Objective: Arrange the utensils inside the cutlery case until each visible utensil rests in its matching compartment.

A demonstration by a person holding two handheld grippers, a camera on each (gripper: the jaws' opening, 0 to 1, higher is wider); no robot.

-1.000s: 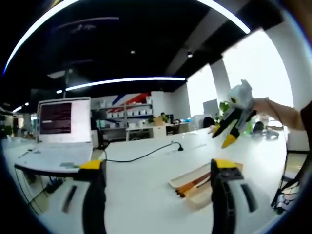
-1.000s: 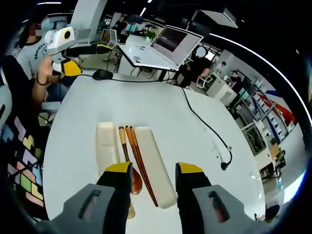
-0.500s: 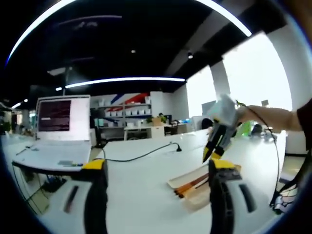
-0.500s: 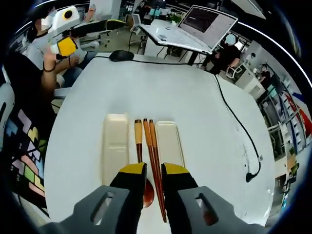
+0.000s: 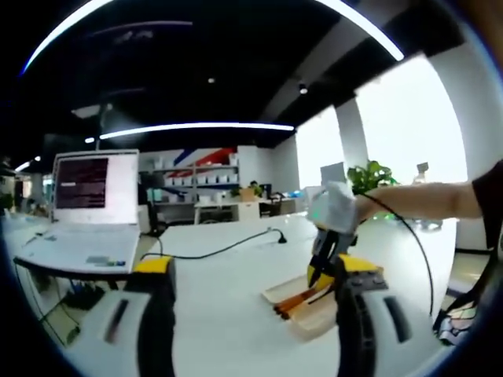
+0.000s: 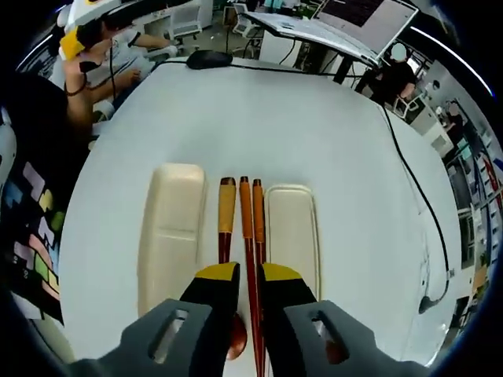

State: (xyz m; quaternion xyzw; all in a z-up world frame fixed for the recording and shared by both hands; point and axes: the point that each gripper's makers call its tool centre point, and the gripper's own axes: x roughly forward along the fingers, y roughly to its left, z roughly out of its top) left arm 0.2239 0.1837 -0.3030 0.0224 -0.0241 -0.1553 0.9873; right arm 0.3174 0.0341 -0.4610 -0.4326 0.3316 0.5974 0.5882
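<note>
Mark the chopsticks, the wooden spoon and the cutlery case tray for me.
chopsticks point(image 6: 250, 228), right gripper view, on the paired shafts above the jaws
wooden spoon point(image 6: 226, 208), right gripper view, on its lighter handle end
cutlery case tray point(image 6: 292, 236), right gripper view, on its bare inner floor

Bright window glare, dark ceiling, soft blur, strong fisheye edge warping

Spoon point(image 6: 227, 236) bowl, chopsticks point(image 6: 251, 243) lower ends hidden under right tongs point(image 6: 239, 272).
</note>
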